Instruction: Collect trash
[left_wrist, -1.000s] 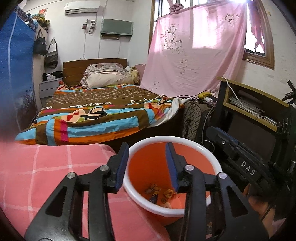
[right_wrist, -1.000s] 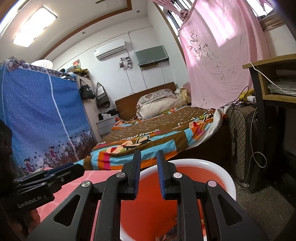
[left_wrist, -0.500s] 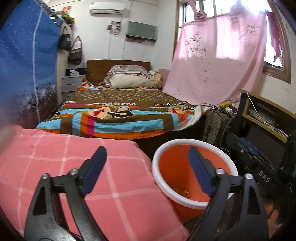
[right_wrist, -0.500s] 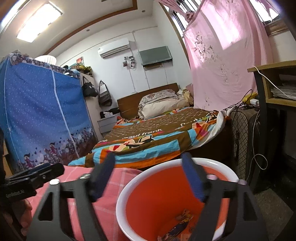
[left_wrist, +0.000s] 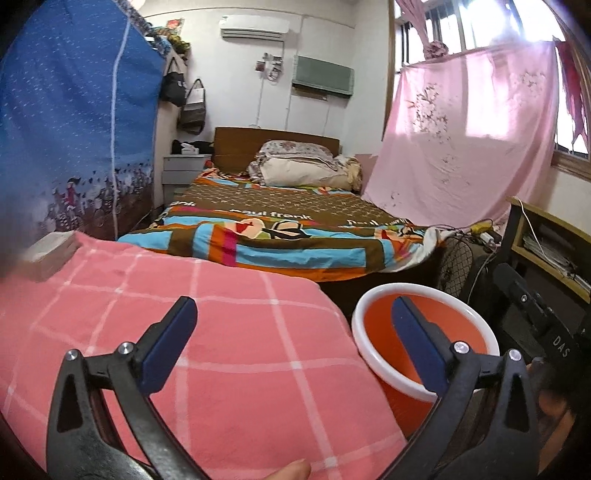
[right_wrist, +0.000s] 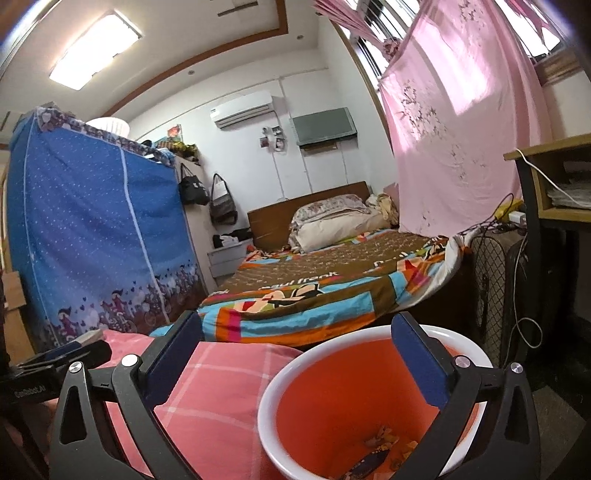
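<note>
An orange bin with a white rim (left_wrist: 376, 332) (right_wrist: 332, 387) stands beside a surface under a pink checked cloth (left_wrist: 240, 350) (right_wrist: 221, 387). Several crumpled wrappers (right_wrist: 380, 443) lie at the bin's bottom. My left gripper (left_wrist: 291, 306) hovers over the cloth's right end, left of the bin. Its jaws are opening wide and nothing is between them. My right gripper (right_wrist: 295, 321) hangs above the bin's near left rim, jaws likewise opening, with nothing between them. The left gripper's body (right_wrist: 55, 365) shows at the left of the right wrist view.
A small pale box (left_wrist: 51, 251) lies at the cloth's far left. Behind stands a bed with a colourful quilt (left_wrist: 277, 221), a blue fabric wardrobe (left_wrist: 74, 129) to its left. A fan (left_wrist: 458, 262), cables and a wooden shelf (left_wrist: 546, 240) crowd the right.
Both grippers went from nearly shut to wide open. The left gripper swung left, from over the bin to over the pink cloth. The right gripper shifted slightly left over the bin.
</note>
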